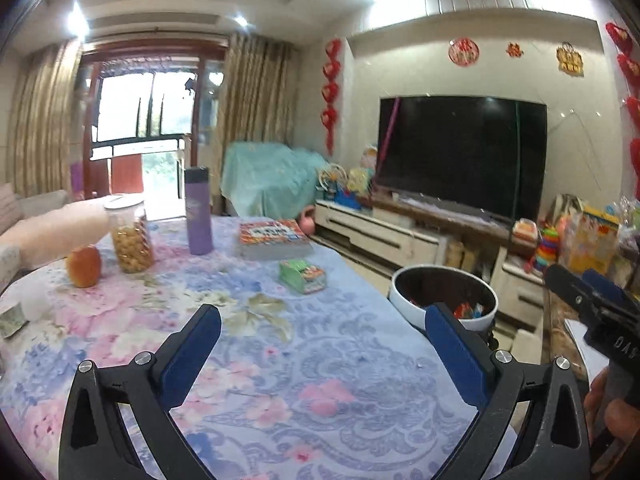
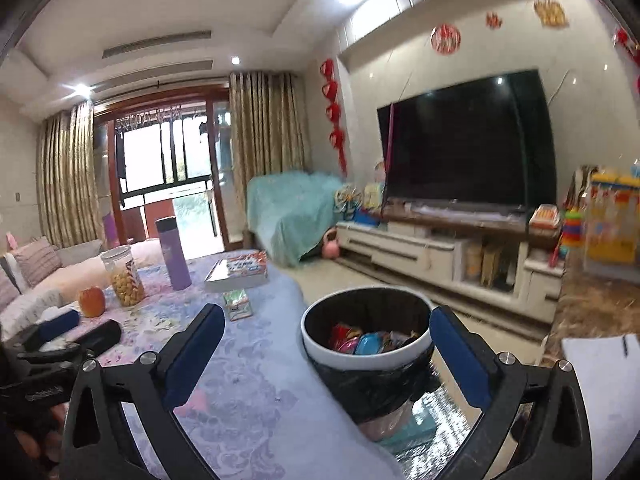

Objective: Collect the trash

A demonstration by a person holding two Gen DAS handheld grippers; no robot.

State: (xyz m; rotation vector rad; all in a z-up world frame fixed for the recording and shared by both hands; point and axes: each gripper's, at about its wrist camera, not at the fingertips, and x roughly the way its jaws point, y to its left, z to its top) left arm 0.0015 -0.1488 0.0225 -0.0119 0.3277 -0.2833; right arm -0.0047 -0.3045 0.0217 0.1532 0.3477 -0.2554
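Note:
A white-rimmed trash bin point(image 2: 316, 346) with a black liner stands just off the right edge of the floral-cloth table point(image 1: 280, 380). Colourful wrappers point(image 2: 360, 342) lie inside it. My right gripper point(image 2: 326, 320) is open just in front of the bin, with nothing between its fingers. My left gripper point(image 1: 322, 316) is open over the cloth and holds nothing; the bin point(image 1: 404, 304) is to its right. A small green carton point(image 1: 302, 276) lies on the cloth ahead of it. Each view catches the other gripper at its edge: the right gripper point(image 1: 580, 280) and the left gripper point(image 2: 80, 330).
At the table's far end stand an orange fruit point(image 1: 84, 266), a jar of yellow snacks point(image 1: 130, 240), a purple bottle point(image 1: 198, 210) and a book point(image 1: 274, 238). A white cup point(image 1: 34, 302) sits far left. Paper with a pen point(image 2: 600, 364) lies at right; a TV cabinet point(image 2: 440, 256) stands behind.

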